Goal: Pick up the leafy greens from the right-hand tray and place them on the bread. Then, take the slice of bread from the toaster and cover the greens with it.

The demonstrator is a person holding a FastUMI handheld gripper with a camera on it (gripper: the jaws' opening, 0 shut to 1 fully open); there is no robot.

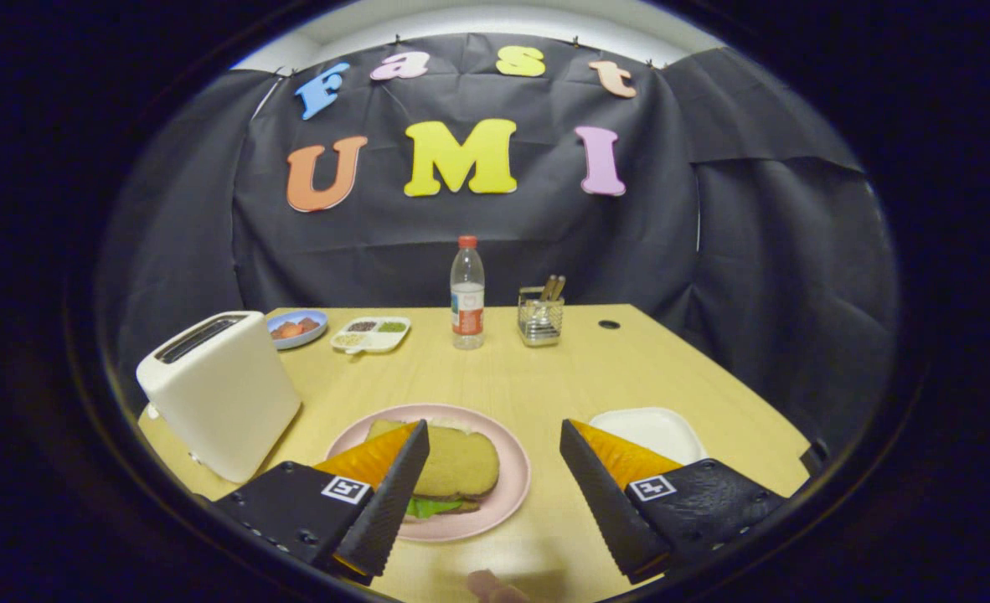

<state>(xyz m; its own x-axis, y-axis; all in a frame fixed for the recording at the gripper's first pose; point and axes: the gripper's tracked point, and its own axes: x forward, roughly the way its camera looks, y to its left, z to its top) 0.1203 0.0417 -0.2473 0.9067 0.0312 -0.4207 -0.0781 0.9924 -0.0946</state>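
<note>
We look forward along the claw [495,456] over a pale wooden bench [545,368]; its two fingers stand spread wide and hold nothing. Largest is the white toaster [223,389] on the near left, whose slot appears dark, so we cannot tell whether a slice remains inside. Next comes the pink plate [507,494], between and just ahead of the fingers, carrying the sandwich: a top slice of bread [460,463] already lies over the leafy greens [432,507], which peep out at its near edge. The white tray [654,429] sits on the near right, just beyond the right finger. We judge the bread light, soft and easily dented, best taken by its opposite crust edges with gentle pressure; the greens would be limp, thin and prone to slip, best pinched in a bunch. Far across the bench stand a divided dish [371,333], a small blue plate [297,327], a bottle [466,293] and a wire holder [540,316].
</note>
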